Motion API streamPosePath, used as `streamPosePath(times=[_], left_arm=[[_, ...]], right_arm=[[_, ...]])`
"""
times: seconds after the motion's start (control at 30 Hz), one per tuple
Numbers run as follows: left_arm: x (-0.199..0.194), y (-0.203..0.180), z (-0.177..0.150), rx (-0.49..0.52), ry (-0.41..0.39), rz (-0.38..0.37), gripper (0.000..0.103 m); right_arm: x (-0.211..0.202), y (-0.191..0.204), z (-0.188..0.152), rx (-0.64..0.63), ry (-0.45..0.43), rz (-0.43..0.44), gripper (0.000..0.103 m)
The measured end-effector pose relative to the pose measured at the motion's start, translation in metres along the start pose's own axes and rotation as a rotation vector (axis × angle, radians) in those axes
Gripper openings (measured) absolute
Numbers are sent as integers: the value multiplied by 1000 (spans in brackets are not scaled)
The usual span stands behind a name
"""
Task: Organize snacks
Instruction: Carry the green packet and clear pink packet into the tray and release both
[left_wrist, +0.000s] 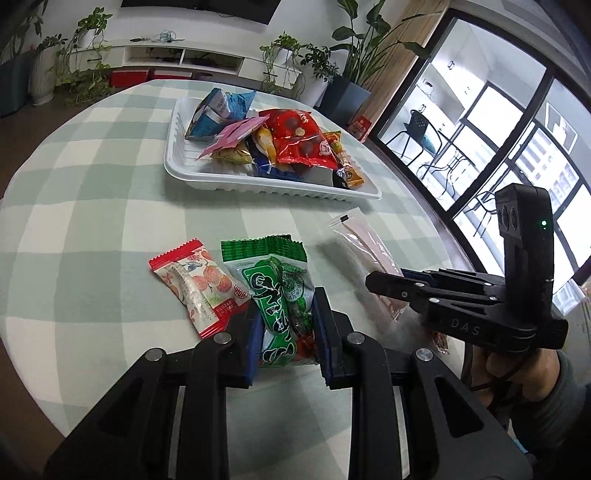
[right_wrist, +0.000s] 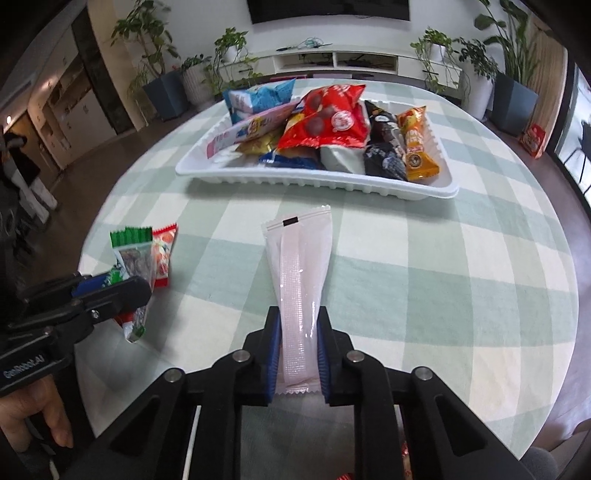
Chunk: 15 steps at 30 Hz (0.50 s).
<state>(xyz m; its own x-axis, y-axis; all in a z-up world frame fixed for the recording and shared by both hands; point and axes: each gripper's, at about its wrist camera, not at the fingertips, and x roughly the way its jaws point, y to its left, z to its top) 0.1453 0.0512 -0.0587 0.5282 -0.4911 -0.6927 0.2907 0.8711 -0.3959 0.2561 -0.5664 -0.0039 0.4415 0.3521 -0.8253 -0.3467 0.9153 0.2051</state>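
My left gripper is shut on a green snack packet, its blue pads pressing the packet's lower half. To the left, a red and white packet lies on the checked tablecloth. My right gripper is shut on a long pale pink packet, which points away toward the tray. In the left wrist view, the right gripper grips that pink packet at the right. The left gripper and green packet show at the left of the right wrist view.
A white ribbed tray at the table's far side holds several snack bags, red, blue, pink, black and orange. The round table's edge curves close on both sides. Potted plants, a low white cabinet and large windows stand beyond. A hand holds each gripper.
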Motion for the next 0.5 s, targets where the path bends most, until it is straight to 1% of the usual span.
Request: streamPosePath(times=[0.13, 0.3, 0.4, 0.5], left_arm=[[-6, -1, 9, -6, -21, -19, 23], [-15, -3, 39, 22, -55, -10, 23], [-18, -3, 68, 43, -84, 2, 23], [-12, -2, 98, 61, -94, 7, 23]], right_arm=[[-20, -15, 6, 88, -32, 88, 19], [-45, -41, 29, 170, -92, 145, 19], [-54, -62, 50, 209, -124, 142, 19], [-59, -77, 77, 220, -154, 132, 19]])
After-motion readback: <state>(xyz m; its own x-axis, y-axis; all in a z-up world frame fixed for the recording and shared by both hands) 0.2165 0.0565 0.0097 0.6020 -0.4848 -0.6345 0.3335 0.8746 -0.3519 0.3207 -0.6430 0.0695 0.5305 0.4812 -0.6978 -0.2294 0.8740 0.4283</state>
